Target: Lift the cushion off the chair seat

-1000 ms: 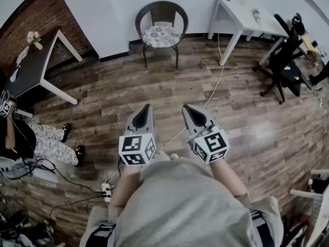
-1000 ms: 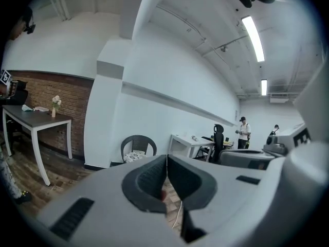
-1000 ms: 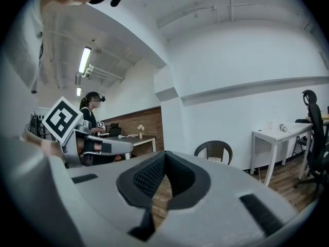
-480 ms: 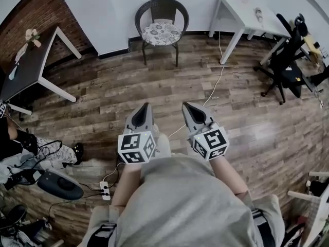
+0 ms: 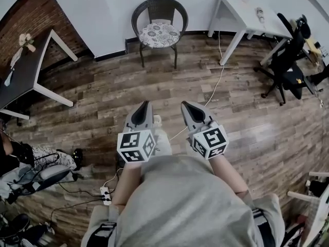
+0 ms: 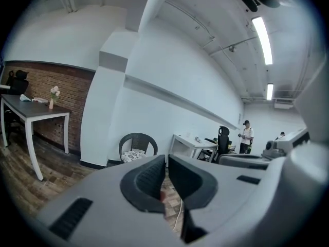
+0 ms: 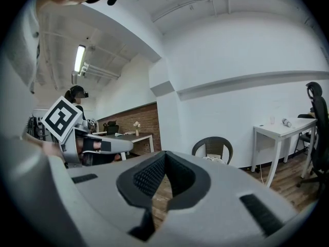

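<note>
Left gripper (image 6: 165, 161): jaws pressed together, nothing between them. Right gripper (image 7: 164, 155): jaw tips meet too, also empty. Both are held side by side, close in front of the person's body and a little apart from each other. They point nearly level toward the far wall, over bare wood floor (image 5: 118, 94).

The cushion (image 5: 159, 34), pale with a flower pattern, lies flat on the seat of the dark wicker chair (image 5: 159, 6). The chair stands against the white far wall, well apart from both grippers and roughly straight ahead of them. Neither gripper touches the cushion.

- Right of the chair: a white table (image 5: 247, 15) with small things on top, too small to tell.
- A white cable (image 5: 218, 84) runs from beside that table across the floor toward the near side.
- Far right: a black office chair (image 5: 288, 60).
- Left: a dark table (image 5: 23, 73) by the brick wall (image 5: 23, 17), with flowers (image 5: 24, 39) on it.
- Near left: a seated person's legs (image 5: 43, 161), dark cables, and a power strip (image 5: 106, 192) on the floor.
- Left gripper view: a person (image 6: 248, 138) in a cap stands far off on the right.
</note>
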Motion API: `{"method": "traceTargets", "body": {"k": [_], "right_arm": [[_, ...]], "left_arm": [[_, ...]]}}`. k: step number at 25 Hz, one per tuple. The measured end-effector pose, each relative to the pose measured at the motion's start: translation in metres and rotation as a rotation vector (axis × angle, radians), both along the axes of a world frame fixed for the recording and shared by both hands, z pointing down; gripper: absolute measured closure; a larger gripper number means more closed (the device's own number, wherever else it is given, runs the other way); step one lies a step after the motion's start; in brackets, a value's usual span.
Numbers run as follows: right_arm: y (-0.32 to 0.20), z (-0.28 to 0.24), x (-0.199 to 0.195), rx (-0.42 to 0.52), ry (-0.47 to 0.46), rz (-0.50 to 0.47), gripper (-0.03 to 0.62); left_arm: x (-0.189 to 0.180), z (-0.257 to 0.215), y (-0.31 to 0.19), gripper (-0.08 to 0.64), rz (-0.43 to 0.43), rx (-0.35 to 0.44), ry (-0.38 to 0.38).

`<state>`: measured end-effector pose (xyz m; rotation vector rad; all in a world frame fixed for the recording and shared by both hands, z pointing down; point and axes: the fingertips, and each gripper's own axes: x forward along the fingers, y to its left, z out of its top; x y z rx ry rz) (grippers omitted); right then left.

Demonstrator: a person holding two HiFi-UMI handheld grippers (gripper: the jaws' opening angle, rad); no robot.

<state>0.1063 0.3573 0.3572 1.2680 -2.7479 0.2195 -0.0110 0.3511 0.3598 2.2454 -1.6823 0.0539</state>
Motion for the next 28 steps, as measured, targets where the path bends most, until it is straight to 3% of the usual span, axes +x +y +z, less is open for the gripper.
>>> {"method": "traceTargets", "body": {"k": [15,28], "right_arm": [[-0.182,-0.01,-0.029,0.0,0.007,0.066,0.592],[-0.327,-0.013,-0.068,-0.013,0.03,0.105,0.592]], "left_arm": [[-0.021,-0.006,-0.181,0.497,0.111,0.009,0.008],[-0.061,-0.009,-0.327,0.451,0.153,-0.004,-0.009]]}}
